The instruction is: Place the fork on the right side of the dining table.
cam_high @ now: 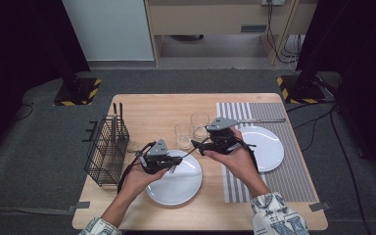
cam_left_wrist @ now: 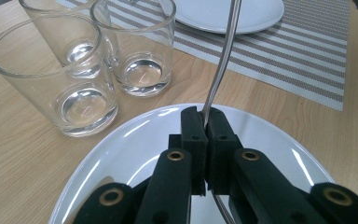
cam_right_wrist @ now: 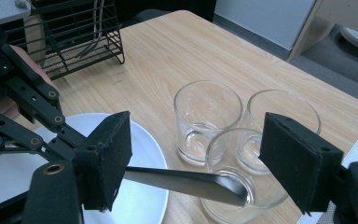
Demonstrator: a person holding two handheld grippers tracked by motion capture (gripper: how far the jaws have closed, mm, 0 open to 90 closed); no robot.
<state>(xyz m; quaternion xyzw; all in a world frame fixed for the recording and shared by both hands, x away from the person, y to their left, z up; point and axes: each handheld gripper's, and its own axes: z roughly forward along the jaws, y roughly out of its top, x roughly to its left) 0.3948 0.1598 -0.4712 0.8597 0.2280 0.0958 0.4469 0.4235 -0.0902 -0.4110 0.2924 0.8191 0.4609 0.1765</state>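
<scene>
Cutlery handle (cam_left_wrist: pixel 221 65) is clamped in the left gripper (cam_left_wrist: pixel 204 122) jaws above a white plate (cam_left_wrist: pixel 121 140); right gripper (cam_right_wrist: pixel 191 154) jaws are spread around its end.

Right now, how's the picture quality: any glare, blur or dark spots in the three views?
High view: soft and low in detail, dark at both upper corners, a sheen on the near plate. Left gripper view: sharp, with bright highlights on the glasses and on the plate rim. Right gripper view: the gripper's pads are slightly soft; the utensil gleams.
</scene>
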